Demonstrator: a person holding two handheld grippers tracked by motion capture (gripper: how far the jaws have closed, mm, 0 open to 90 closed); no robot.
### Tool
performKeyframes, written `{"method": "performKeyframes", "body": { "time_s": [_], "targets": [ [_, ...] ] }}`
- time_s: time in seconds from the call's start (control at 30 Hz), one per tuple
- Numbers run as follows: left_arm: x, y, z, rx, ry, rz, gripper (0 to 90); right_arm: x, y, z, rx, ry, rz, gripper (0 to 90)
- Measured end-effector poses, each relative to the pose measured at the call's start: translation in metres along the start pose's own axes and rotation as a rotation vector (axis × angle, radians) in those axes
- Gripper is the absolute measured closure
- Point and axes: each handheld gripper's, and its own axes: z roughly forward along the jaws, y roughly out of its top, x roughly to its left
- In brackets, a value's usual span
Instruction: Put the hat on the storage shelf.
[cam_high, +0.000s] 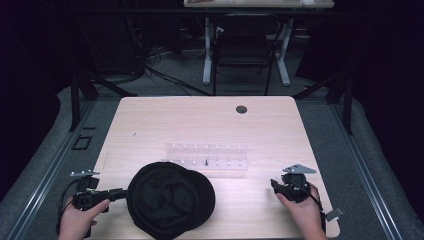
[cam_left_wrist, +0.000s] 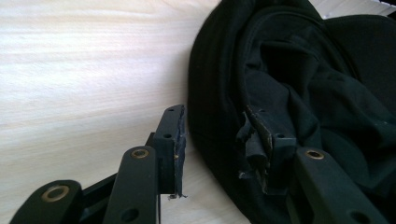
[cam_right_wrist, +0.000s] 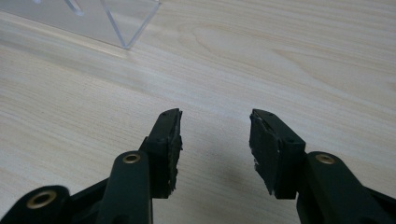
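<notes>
A black cap (cam_high: 170, 200) lies open side up on the near left of the wooden table (cam_high: 200, 120). My left gripper (cam_high: 122, 194) reaches it from the left, held by a hand. In the left gripper view the cap's rim (cam_left_wrist: 219, 93) stands between the jaws. One pad (cam_left_wrist: 176, 135) is outside over the wood with a small gap to the fabric, and the other pad (cam_left_wrist: 264, 140) is inside the cap; the left gripper (cam_left_wrist: 212, 114) is open. My right gripper (cam_high: 274, 184) sits near the right front edge. In its own view the right gripper (cam_right_wrist: 215, 116) is open over bare wood, holding nothing.
A clear acrylic rack (cam_high: 206, 159) with a small dark screw lies mid-table just behind the cap; its corner (cam_right_wrist: 93, 18) shows ahead of the right gripper. A dark cable hole (cam_high: 241, 109) sits at the table's far side. A chair (cam_high: 242, 45) and desk legs stand beyond.
</notes>
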Motion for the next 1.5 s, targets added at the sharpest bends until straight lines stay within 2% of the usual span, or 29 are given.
{"method": "performKeyframes", "body": {
  "time_s": [0.2, 0.27, 0.53, 0.73, 0.87, 0.97, 1.03, 1.07, 1.23, 1.4, 1.5],
  "targets": [
    [0.001, -0.002, 0.005, 0.027, -0.005, -0.039, 61.5, -0.001, 0.000, -0.001, -0.002, 0.004, 0.003, 53.1],
    [0.001, -0.002, 0.007, 0.044, -0.005, -0.039, 61.6, -0.001, 0.000, -0.001, -0.005, 0.003, 0.003, 53.1],
    [0.001, -0.003, 0.013, 0.062, 0.004, -0.054, 62.3, -0.001, 0.000, -0.001, -0.006, 0.005, 0.008, 53.2],
    [0.002, -0.002, 0.015, 0.068, -0.012, -0.070, 64.1, 0.000, 0.001, -0.001, -0.011, 0.009, 0.010, 53.2],
    [0.004, -0.002, 0.018, 0.084, -0.041, -0.088, 64.9, 0.000, 0.001, -0.001, -0.012, 0.011, 0.011, 53.1],
    [0.007, -0.001, 0.021, 0.109, -0.078, -0.110, 65.1, 0.000, 0.001, -0.001, -0.011, 0.013, 0.012, 53.1],
    [0.009, 0.000, 0.022, 0.119, -0.078, -0.108, 65.3, 0.000, 0.001, -0.001, -0.011, 0.013, 0.013, 53.1],
    [0.008, 0.000, 0.023, 0.119, -0.087, -0.126, 65.8, 0.001, 0.001, -0.001, -0.011, 0.013, 0.013, 53.2],
    [0.005, 0.003, 0.023, 0.127, -0.067, -0.086, 69.5, 0.007, 0.004, -0.003, -0.026, 0.027, -0.013, 57.1],
    [0.002, 0.003, 0.025, 0.129, -0.064, -0.090, 73.0, 0.016, 0.006, -0.003, -0.016, 0.037, -0.039, 58.7],
    [0.001, 0.003, 0.027, 0.131, -0.059, -0.079, 78.3, 0.016, 0.006, -0.003, -0.018, 0.038, -0.036, 58.7]
  ]
}}
